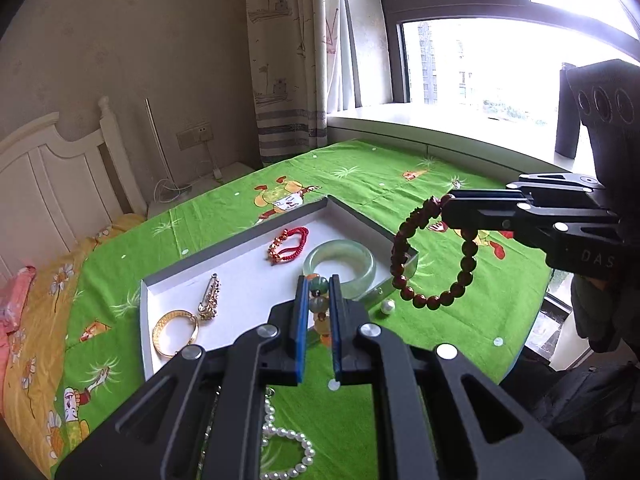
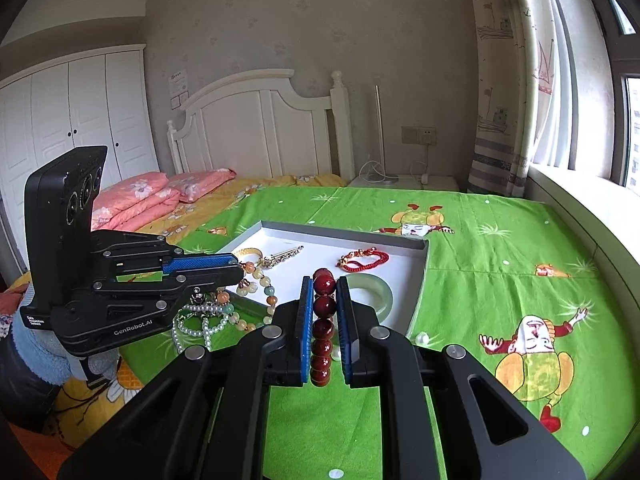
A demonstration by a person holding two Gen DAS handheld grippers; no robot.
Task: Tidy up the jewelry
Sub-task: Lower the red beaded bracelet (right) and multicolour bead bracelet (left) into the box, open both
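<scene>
The right claw (image 2: 324, 316) is clamped on a dark red bead bracelet (image 1: 436, 256), which hangs as a loop above the tray's (image 1: 360, 216) near corner, probably so it can be lowered inside. The left claw (image 1: 318, 308) pinches a multicolour bead string (image 2: 256, 280) just off the tray's near edge, lifted clear of the bed (image 1: 400, 168), likely awaiting its turn. In the tray lie four pieces: one red cord bracelet (image 1: 288, 242), one jade bangle (image 1: 340, 266), one gold bangle (image 1: 176, 332), one gold pin (image 1: 210, 300). Outside the tray, near the left claw, sit one pearl strand (image 1: 288, 452) and two loose pearls (image 1: 387, 306), so sorting seems about half done.
</scene>
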